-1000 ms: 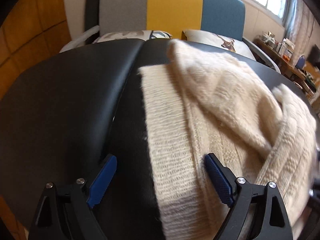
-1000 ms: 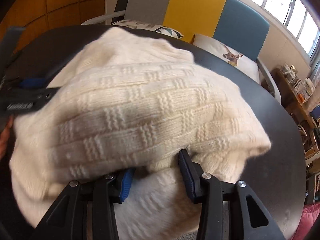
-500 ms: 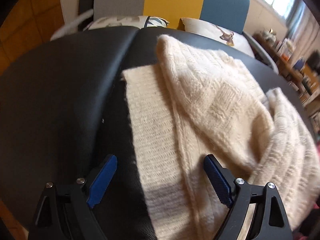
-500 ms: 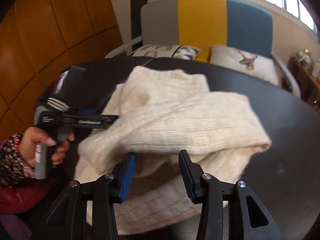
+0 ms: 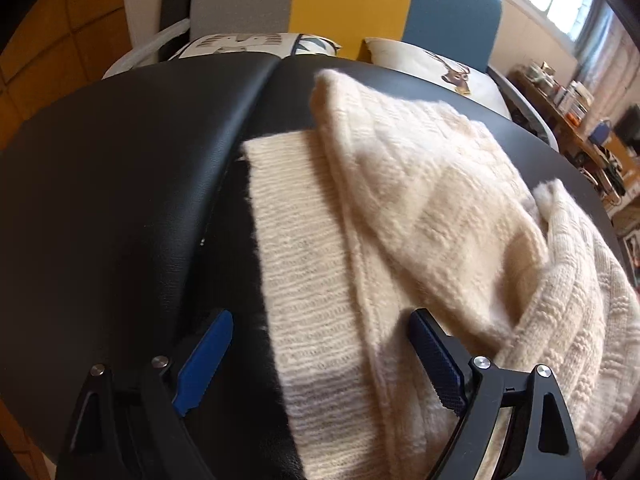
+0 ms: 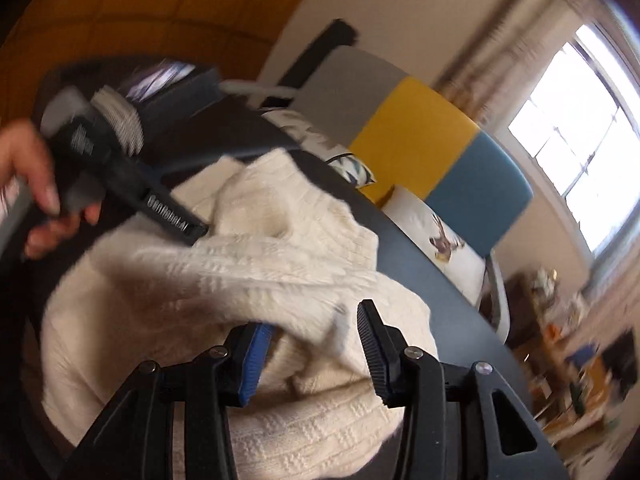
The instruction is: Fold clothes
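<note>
Cream sweater [image 5: 400, 240] beneath wide-open left fingers [image 5: 208, 360]; fold between half-open right fingers [image 6: 374, 344], grip unclear.

Cream knit sweater [image 5: 420, 216], chunky basket-weave texture, lies partly folded on the black table [image 5: 120, 200]. A flat ribbed band runs along its left edge, near to far. Next to that band a folded layer lies on top, peaking at the far end. At the right a thicker bunched fold rides over the rest. Right wrist view: sweater [image 6: 248, 288] mounded in layers, upper fold draped across the near part.
</note>
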`<state>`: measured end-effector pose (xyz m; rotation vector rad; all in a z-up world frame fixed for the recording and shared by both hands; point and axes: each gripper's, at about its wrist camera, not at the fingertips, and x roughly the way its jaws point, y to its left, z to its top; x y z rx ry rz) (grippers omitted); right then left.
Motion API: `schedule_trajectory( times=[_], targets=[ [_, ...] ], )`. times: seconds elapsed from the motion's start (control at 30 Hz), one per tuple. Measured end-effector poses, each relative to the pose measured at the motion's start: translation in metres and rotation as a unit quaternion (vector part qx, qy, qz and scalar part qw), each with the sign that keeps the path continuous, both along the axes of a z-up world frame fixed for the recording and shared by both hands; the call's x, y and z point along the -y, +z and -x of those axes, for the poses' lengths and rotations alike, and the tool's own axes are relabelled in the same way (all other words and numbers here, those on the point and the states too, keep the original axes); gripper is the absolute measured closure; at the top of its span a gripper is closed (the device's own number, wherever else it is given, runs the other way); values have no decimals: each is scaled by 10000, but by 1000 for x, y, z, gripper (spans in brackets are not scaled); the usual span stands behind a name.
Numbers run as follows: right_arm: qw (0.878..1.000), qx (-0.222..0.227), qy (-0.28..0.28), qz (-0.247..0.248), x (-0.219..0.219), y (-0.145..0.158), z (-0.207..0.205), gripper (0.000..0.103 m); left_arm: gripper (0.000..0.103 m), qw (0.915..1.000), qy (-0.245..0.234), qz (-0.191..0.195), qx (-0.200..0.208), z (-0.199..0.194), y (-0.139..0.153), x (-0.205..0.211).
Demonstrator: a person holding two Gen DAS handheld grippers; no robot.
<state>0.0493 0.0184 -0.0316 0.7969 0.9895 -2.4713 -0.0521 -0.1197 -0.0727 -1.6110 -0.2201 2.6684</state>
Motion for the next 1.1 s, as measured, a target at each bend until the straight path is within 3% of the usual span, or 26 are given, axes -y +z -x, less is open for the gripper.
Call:
schedule_trajectory(
  times=[0.1,0.2,0.37,0.5,0.63,0.73,1.0,1.1],
  targets=[
    [9996,65,230,-140,14,-7,7,62,18,10000,-56,-18,-24,-1,1,1],
    [9986,376,170,326,16,1,20,95,24,9999,-83,-117,-25,4,0,3],
    [9847,924,-190,1466,-9,28,45,96,26,9993,30,-382,30,8,-1,13],
    [9667,993,-427,2319,-43,61,61,97,26,9984,219,-520,6,-2,0,23],
    [9448,1023,-677,3038,-82,89,83,97,25,10000,35,56,-61,-4,-3,8],
    [9318,1021,-861,3375,-105,102,95,97,25,9997,80,186,-119,-6,-4,4],
    [9192,1050,-1044,3649,-129,116,113,97,25,9996,171,235,-58,-2,-2,1],
    [9178,908,-1136,3695,-139,122,119,97,19,9991,248,323,-79,1,-3,1]
  ],
)
